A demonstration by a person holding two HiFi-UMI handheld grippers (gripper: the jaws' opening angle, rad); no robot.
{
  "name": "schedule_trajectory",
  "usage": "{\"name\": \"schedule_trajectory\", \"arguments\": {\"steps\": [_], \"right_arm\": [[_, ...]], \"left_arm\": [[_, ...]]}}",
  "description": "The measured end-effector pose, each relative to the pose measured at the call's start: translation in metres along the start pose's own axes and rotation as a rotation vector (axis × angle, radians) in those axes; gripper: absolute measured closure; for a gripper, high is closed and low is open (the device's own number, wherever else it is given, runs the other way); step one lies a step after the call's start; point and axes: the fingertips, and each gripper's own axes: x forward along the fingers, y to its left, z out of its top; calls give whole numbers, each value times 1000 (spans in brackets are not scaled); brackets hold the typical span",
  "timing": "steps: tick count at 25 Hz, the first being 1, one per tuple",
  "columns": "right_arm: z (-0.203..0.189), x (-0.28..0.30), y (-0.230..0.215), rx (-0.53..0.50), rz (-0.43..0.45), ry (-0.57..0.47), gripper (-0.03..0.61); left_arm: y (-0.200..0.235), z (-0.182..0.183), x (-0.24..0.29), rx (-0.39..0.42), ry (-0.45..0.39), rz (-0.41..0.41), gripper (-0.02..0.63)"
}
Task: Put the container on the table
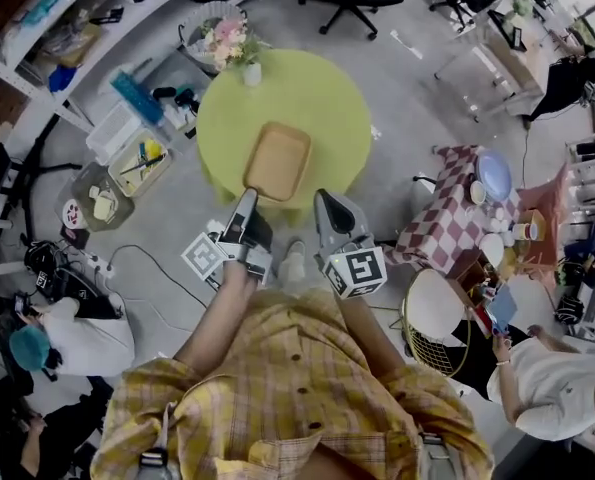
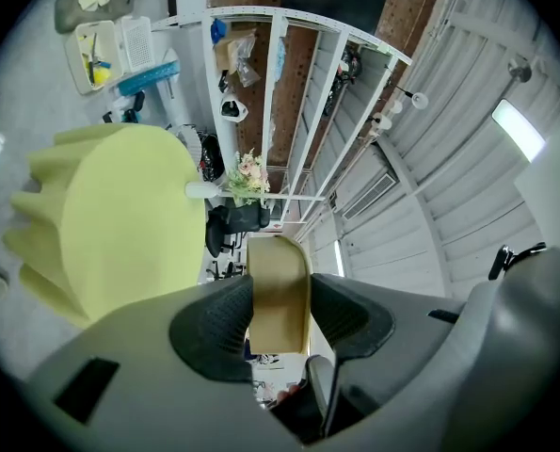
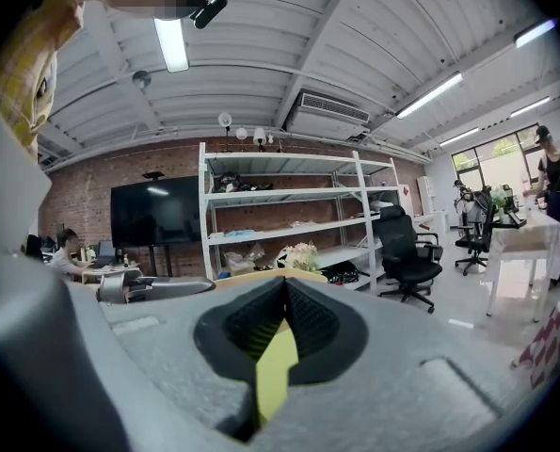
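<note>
Head view: we hold the container (image 1: 277, 160) over the green table (image 1: 329, 98) | left gripper (image 1: 248, 198) pinching its rim | right gripper (image 1: 323, 202) pressed together, apparently empty

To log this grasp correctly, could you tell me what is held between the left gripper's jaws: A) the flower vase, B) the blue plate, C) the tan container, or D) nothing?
C: in the left gripper view, the pads of the left gripper press on both sides of the tan container.
</note>
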Motion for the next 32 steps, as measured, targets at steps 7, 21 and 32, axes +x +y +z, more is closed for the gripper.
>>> {"name": "schedule_trajectory", "arguments": {"steps": [7, 21, 32], "right_arm": [[-7, 5, -24, 1, 6, 15, 580], [-25, 24, -54, 40, 39, 42, 580], [-32, 34, -62, 40, 43, 51, 580]], "left_arm": [[34, 8, 17, -43, -47, 67, 419], [87, 7, 51, -19, -51, 128, 419], [104, 4, 66, -27, -60, 119, 419]]}}
